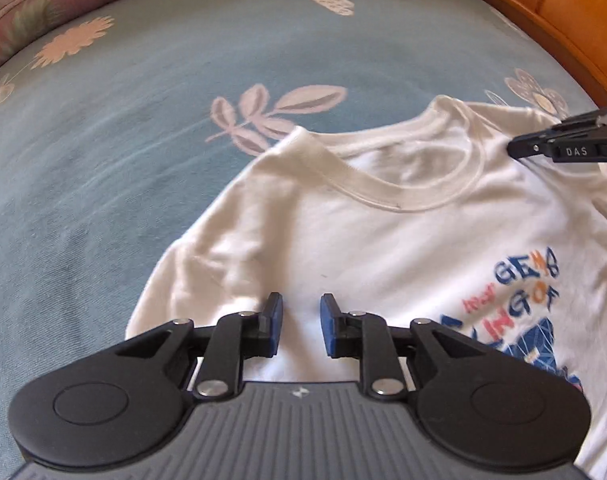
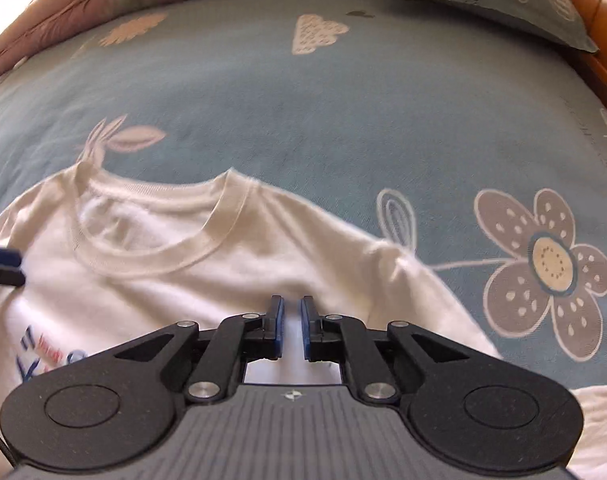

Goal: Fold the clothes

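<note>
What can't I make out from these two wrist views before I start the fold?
- T-shirt hem and lower body: both views, hidden under the gripper bodies and cut by the bottom edge.
- Chest print: left wrist view, cut by the right edge, lettering blurred; right wrist view, covered by the right gripper.
- Sleeve ends: left wrist view, covered by the left gripper; right wrist view, cut off lower right.

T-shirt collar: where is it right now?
The collar sits mid-frame in the left wrist view, ahead of the left gripper, on the white T-shirt lying on the blue floral bedsheet.
</note>
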